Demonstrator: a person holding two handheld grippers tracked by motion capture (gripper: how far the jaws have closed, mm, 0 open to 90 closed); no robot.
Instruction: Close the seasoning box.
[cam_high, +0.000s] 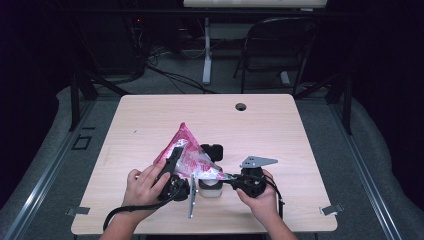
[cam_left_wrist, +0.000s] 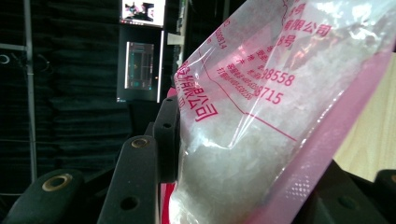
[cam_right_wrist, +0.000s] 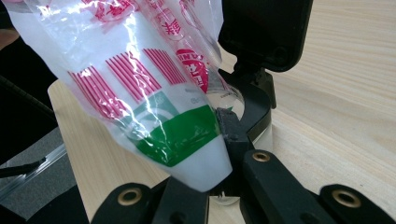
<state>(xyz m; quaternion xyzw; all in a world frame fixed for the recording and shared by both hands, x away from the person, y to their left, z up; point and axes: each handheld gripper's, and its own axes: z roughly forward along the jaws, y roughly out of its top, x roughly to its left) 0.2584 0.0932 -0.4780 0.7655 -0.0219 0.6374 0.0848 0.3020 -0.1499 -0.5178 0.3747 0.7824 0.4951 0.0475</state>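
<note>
A clear and pink plastic bag (cam_high: 186, 155) of white crystals is held tilted above the table (cam_high: 150, 120), its low corner over a small clear jar (cam_high: 210, 189) with a black flip lid (cam_high: 212, 150) standing open. The left claw (cam_high: 172, 162) is clenched on the bag's middle, crystals bulging between its jaws. The right claw (cam_high: 231, 176) is clamped on the bag's lower corner, just above the jar's mouth.

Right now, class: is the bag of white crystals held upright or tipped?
Tipped. The bag slants down from its pink top edge to a low corner over the small container, held between the left gripper and right gripper.
</note>
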